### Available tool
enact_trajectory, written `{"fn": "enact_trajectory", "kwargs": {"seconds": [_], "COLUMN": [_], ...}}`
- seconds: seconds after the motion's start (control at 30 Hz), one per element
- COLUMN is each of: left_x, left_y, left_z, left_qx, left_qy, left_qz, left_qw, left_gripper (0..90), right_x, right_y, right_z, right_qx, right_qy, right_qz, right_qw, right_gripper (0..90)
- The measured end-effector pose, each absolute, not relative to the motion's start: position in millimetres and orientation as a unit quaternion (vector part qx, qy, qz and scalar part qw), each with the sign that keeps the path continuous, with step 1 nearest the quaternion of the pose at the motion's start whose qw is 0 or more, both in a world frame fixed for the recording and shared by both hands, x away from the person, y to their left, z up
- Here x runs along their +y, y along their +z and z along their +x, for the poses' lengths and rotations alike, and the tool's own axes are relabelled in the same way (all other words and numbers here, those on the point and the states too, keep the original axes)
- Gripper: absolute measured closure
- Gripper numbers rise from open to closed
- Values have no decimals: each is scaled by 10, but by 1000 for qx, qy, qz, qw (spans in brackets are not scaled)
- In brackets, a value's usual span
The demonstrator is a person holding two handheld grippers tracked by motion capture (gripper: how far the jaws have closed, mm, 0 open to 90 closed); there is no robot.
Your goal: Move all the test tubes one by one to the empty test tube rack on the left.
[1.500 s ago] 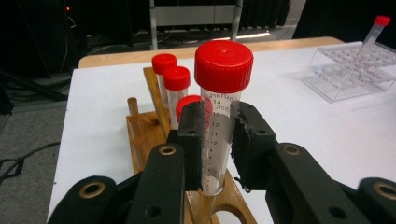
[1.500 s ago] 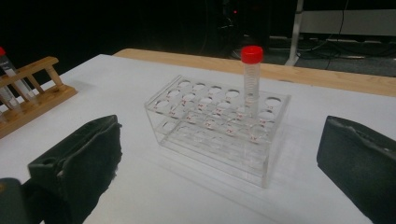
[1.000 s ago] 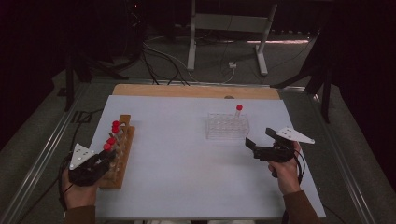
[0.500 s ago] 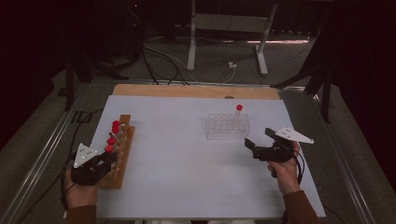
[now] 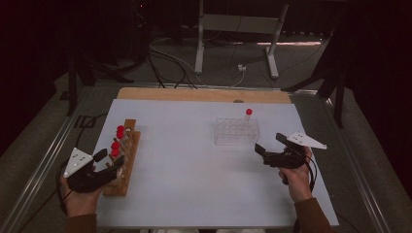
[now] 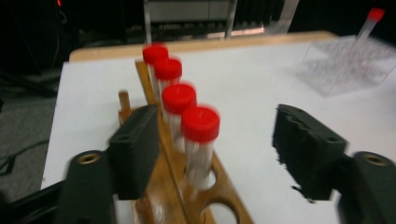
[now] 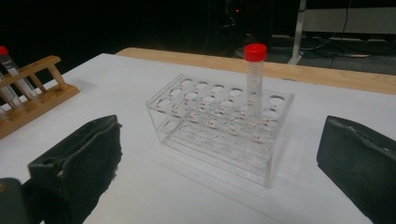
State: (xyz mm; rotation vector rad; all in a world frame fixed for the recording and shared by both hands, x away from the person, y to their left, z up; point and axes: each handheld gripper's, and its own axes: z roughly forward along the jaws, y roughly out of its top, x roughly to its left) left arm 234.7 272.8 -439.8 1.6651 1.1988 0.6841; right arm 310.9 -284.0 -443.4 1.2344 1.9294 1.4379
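the left claw (image 6: 212,154) has just been opening and its jaws now stand wide on either side of the nearest red-capped tube (image 6: 200,144) in the wooden rack (image 6: 187,196), with no pad pressing on it yet; the tube sits between the jaws but nearer the left-hand one, so the grip would go best if the claw slid a little to centre it, then closed on the clear body just under the cap and lifted straight up — the hole is snug and a tilted pull could drag the rack along.

the three other red-capped tubes (image 6: 177,100) stand in a row right behind the target, ahead of the claw; pushing in too deep risks knocking the next one, and the rack's upright post lies close by the left-hand jaw.

the right claw (image 7: 219,158) hangs open and holds nothing; ahead of it stands the clear plastic rack (image 7: 219,126) with one tube (image 7: 255,79) already upright in it — its free holes look unobstructed.
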Motion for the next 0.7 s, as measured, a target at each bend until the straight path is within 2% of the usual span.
{"fn": "enact_trajectory", "kwargs": {"seconds": [0.17, 0.23, 0.43, 0.7], "left_x": [2674, 2645, 2523, 2392], "left_y": [-4295, -4266, -4216, -4228], "left_z": [2317, 2312, 2326, 2353], "left_qx": [483, 479, 472, 451], "left_qy": [294, 297, 292, 271], "left_qz": [654, 649, 647, 660], "left_qw": [502, 511, 522, 536], "left_gripper": [173, 157, 24, 42], "right_x": [-2828, -2826, -2823, -2779], "right_y": [-4436, -4430, -4380, -4235], "right_z": [3111, 3110, 3115, 3199], "right_qx": [697, 697, 695, 689], "right_qy": [519, 519, 521, 526], "right_qz": [445, 445, 443, 442], "right_qw": [217, 218, 224, 232], "right_gripper": [0, 0, 0, 0]}}
